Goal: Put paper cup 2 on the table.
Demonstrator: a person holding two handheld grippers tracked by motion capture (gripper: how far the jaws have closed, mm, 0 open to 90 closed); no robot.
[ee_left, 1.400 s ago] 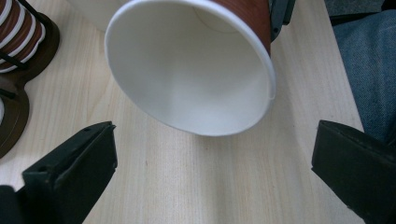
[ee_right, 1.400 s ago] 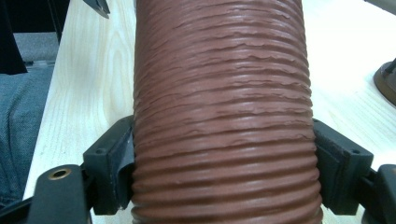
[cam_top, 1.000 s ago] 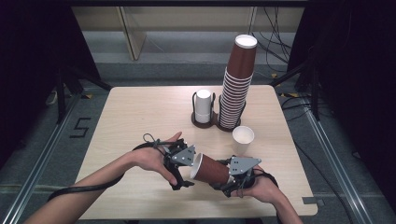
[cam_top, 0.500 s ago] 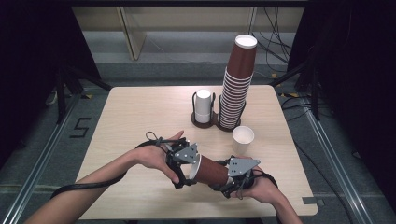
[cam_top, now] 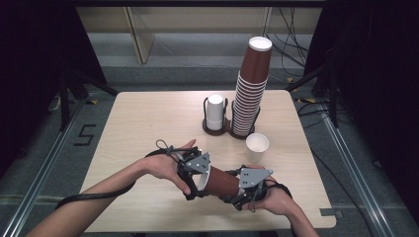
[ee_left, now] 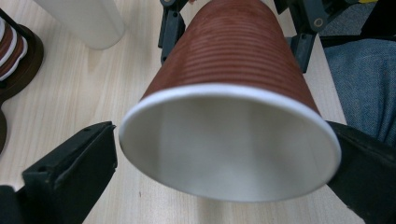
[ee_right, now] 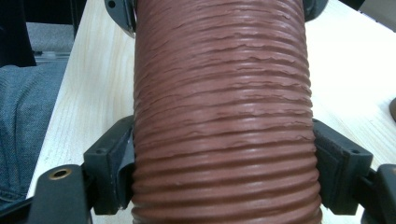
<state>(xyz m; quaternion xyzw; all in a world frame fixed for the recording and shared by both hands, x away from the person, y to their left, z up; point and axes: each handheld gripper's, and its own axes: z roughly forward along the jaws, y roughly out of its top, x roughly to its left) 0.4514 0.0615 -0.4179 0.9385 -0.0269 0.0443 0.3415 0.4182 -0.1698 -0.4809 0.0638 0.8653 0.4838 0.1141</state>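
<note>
- Lying on its side above the near part of the bench (cam_top: 148, 118), close to the near edge: a ribbed brown cup (cam_top: 221, 182), spanning between the two grippers.
- Leaving open bench on the left half and through the middle; crowding the far right: a tall stack of brown cups (cam_top: 249, 94) in its holder, a white cup (cam_top: 214, 112) in the holder just beside it, and a loose white cup (cam_top: 257, 147) standing near the right gripper.
- Pinching the cup's narrow end: right gripper (cam_top: 242, 190), fingers (ee_right: 109, 165) pressing on both sides of the ribbed wall in the right gripper view.
- Flanking the cup's white rim: left gripper (cam_top: 197, 178), fingers (ee_left: 74, 168) spread wide in the left gripper view, the left one standing just clear of the rim with a sliver of bench between, the right one meeting the rim's edge; cannot tell whether pressing.
- Facing the left gripper's camera: the cup's open mouth.
</note>
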